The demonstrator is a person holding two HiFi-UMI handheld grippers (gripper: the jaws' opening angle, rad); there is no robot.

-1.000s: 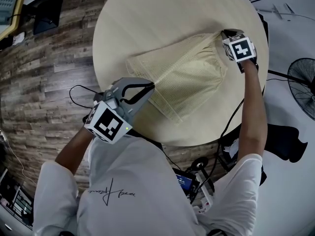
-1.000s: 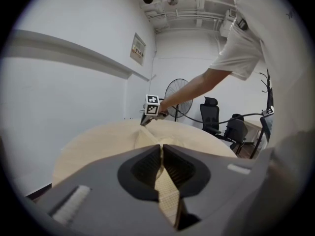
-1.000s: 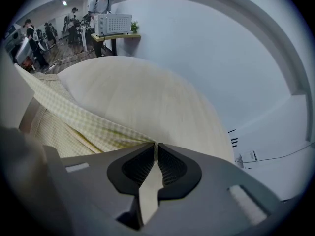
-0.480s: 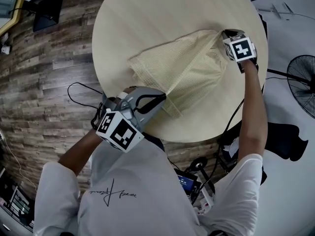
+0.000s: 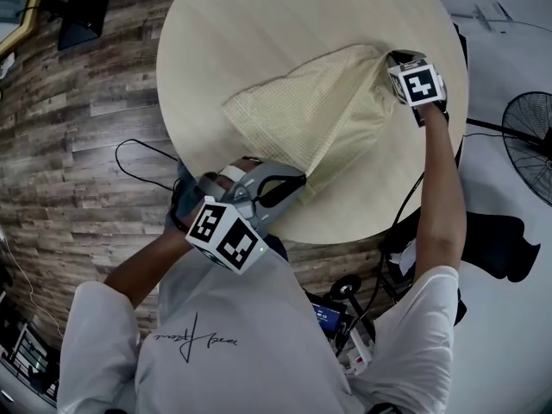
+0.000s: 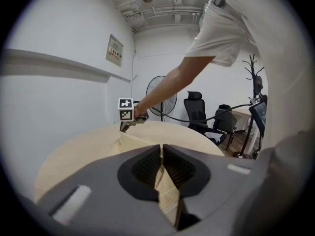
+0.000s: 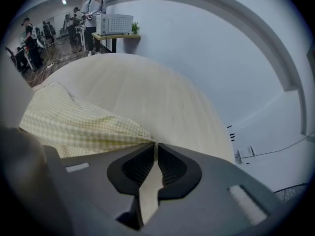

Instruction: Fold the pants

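Pants (image 5: 309,119) corners pinched, hidden between jaws

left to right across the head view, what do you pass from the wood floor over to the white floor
black cable → pants → right tool → fan. The left tool overlaps the pants sideways, so it is left out.

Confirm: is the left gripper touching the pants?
Touching. The left gripper view shows the left gripper with its jaws clamped on a fold of the pants.
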